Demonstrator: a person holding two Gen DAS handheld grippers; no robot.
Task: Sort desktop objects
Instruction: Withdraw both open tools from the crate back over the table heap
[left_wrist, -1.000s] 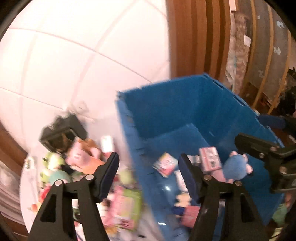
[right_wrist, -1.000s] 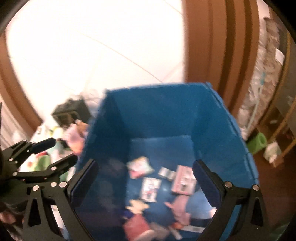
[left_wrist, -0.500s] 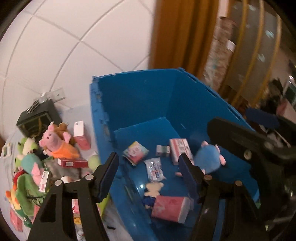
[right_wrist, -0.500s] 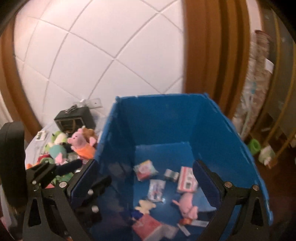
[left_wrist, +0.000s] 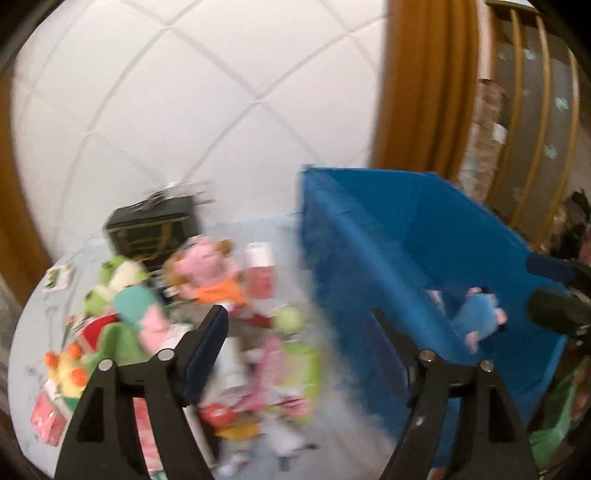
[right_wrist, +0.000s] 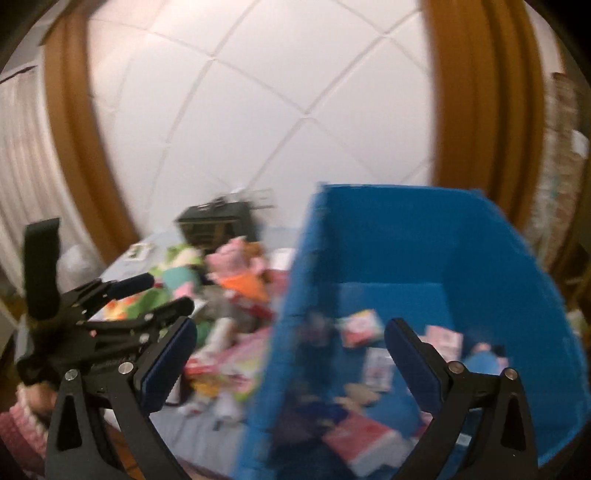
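1. My left gripper (left_wrist: 301, 334) is spread wide with nothing between its fingers, above the toy pile (left_wrist: 177, 317) and the bin's wall.
2. My right gripper (right_wrist: 290, 352) is equally spread and bare, over the blue bin (right_wrist: 424, 236).
3. Toys crowd the pale tabletop (right_wrist: 199, 439) left of the bin; a blue plush (left_wrist: 476, 314) lies inside.
4. Behind: a white tiled wall (left_wrist: 192, 96), orange-brown curtains (right_wrist: 476, 96).

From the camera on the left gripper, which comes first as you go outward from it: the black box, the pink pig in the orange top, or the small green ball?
Going outward from the left gripper:
1. The green ball, just beyond the fingertips, between them.
2. The pink pig, farther back and to the left, on the toy pile.
3. The black box, farthest, at the back by the white wall.
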